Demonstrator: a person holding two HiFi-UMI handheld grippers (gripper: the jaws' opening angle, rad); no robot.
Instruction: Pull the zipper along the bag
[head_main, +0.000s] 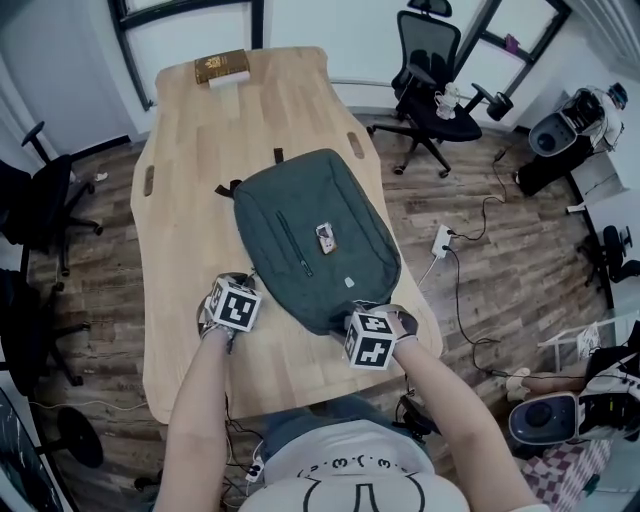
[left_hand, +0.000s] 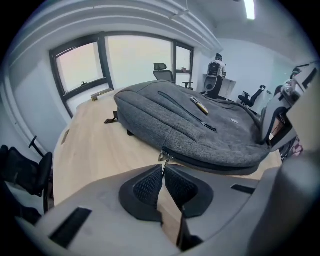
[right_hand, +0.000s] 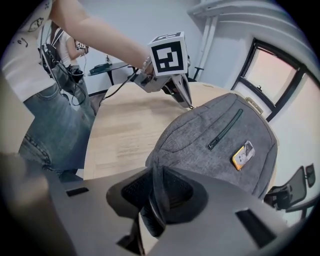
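Lying flat on the pale wooden surface (head_main: 190, 150), the grey bag (head_main: 315, 235) sits about midway along it, reaching close to the right edge. The left hand-held gripper (left_hand: 163, 172) is at the bag's near left corner, its jaws pressed together on the small metal zipper pull (left_hand: 163, 159), which hangs from the zipper line along the bag's side. The right hand-held gripper (right_hand: 159, 187) is at the bag's near right edge, its jaws narrowly apart and clamped on a fold of the grey fabric. On the bag's top face are a slanted pocket zipper (head_main: 293, 243) and, just right of it, a small orange tag (head_main: 326, 238). A brown box (head_main: 222, 67) rests at the far end of the surface, well apart from the bag. A black office chair (head_main: 428, 75) stands beyond the surface's far right corner
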